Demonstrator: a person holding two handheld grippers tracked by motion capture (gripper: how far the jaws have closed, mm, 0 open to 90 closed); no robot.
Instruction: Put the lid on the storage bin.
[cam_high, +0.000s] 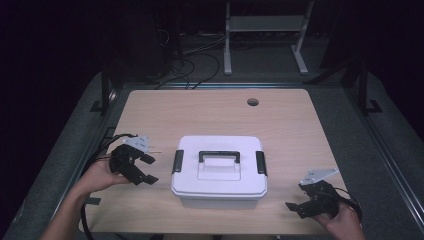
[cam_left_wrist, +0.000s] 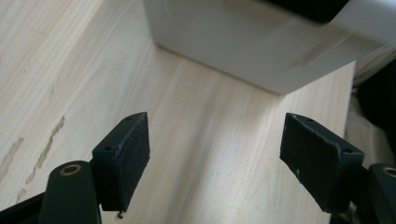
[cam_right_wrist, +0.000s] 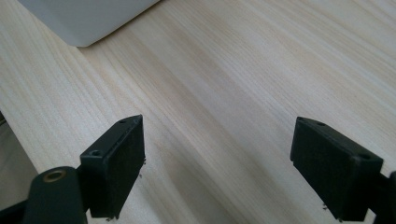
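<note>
You hold the left gripper (cam_high: 145, 169) and right gripper (cam_high: 296, 206) wide apart, empty, flanking the white latched box (cam_high: 219, 171), seemingly ready to work its side latches.

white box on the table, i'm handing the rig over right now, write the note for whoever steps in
Left gripper: open, empty, just left of the white box, not touching it.
Right gripper: open, empty, near the table's front edge, right of the box.
Box: mid-table, lid on, both black side latches look closed, handle lying flat.
Done: nothing visible. Left: everything, starting with the latches or the handle.
</note>
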